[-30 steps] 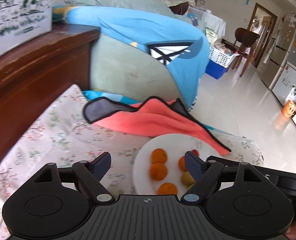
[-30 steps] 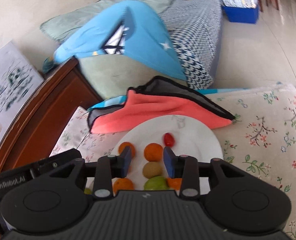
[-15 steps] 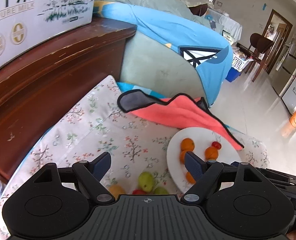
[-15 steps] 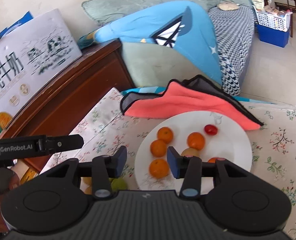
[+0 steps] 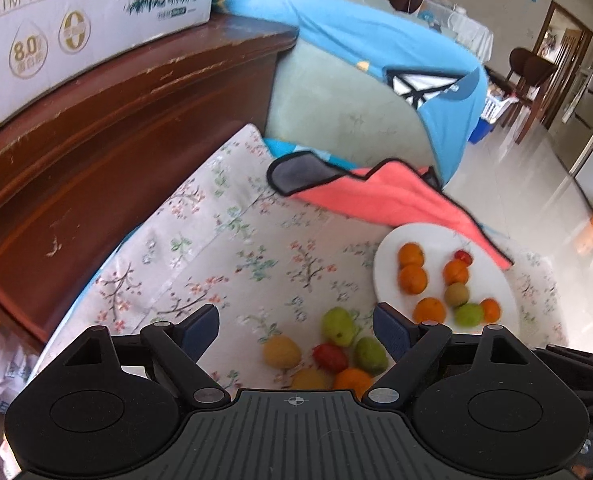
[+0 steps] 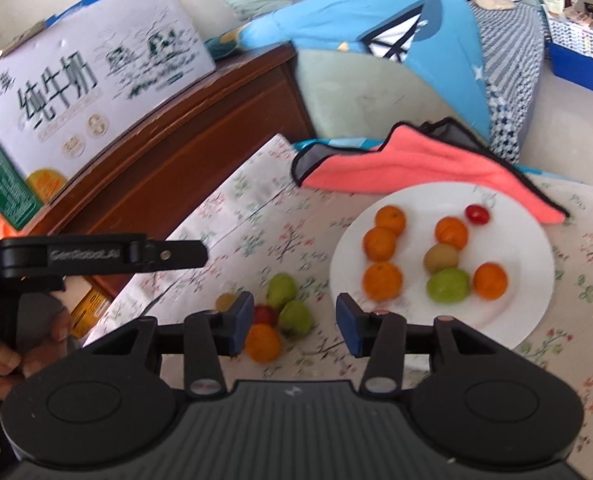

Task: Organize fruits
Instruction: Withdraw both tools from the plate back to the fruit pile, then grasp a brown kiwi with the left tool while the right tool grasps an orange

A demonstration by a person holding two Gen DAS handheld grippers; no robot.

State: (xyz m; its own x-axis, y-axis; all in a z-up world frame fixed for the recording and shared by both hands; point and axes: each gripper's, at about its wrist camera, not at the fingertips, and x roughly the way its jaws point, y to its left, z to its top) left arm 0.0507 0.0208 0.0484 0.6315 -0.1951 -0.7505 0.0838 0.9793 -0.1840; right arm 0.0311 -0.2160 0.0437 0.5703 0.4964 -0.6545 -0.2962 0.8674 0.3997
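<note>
Both views swung leftward, loose fruit pile (image 5: 328, 354) revealed, both grippers spread, empty.

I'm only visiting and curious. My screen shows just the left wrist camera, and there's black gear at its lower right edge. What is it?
Observer: A second pair, the right tongs. They are open, have just been opening, and hold nothing, above the floral cloth between the loose fruit and the round white plate.
Visitor: Who carries my camera?
Observer: A person's hand grips a black handle at the right view's left edge.
Visitor: Is the white milk carton's print all English?
Observer: No, the white milk carton also shows large dark Chinese characters.
</note>
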